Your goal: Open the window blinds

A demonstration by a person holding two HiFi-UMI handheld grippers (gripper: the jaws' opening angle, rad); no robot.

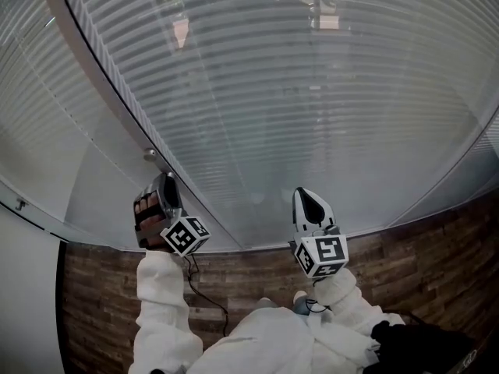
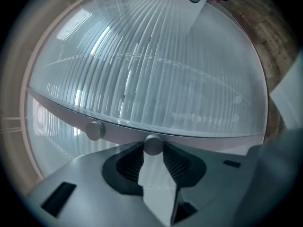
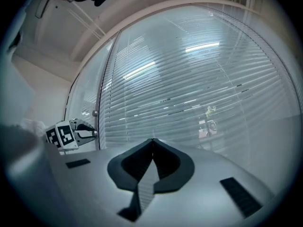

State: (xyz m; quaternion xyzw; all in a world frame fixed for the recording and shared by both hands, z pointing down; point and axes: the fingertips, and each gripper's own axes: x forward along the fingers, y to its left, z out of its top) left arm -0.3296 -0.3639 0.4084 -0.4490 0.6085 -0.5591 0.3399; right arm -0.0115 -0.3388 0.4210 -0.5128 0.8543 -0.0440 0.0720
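The window blinds (image 1: 312,92) hang with slats level behind glass and fill all three views (image 2: 156,65) (image 3: 199,89). On the grey window frame (image 1: 117,84) sit two small round metal knobs. My left gripper (image 2: 152,150) is rolled on its side at the frame, and its pads are shut on one knob (image 2: 152,143), which fills the gap at the jaw tips. The other knob (image 2: 94,130) stands free just beside it. In the head view the left gripper (image 1: 160,197) sits just below a knob (image 1: 150,154). My right gripper (image 3: 152,141) is held level before the glass, shut on nothing.
A wood-patterned floor (image 1: 234,279) lies below the window sill. There is a white wall (image 1: 23,302) at the left. A thin dark cable (image 1: 207,287) runs along the person's white sleeve. The left gripper (image 3: 87,134) shows at the frame in the right gripper view.
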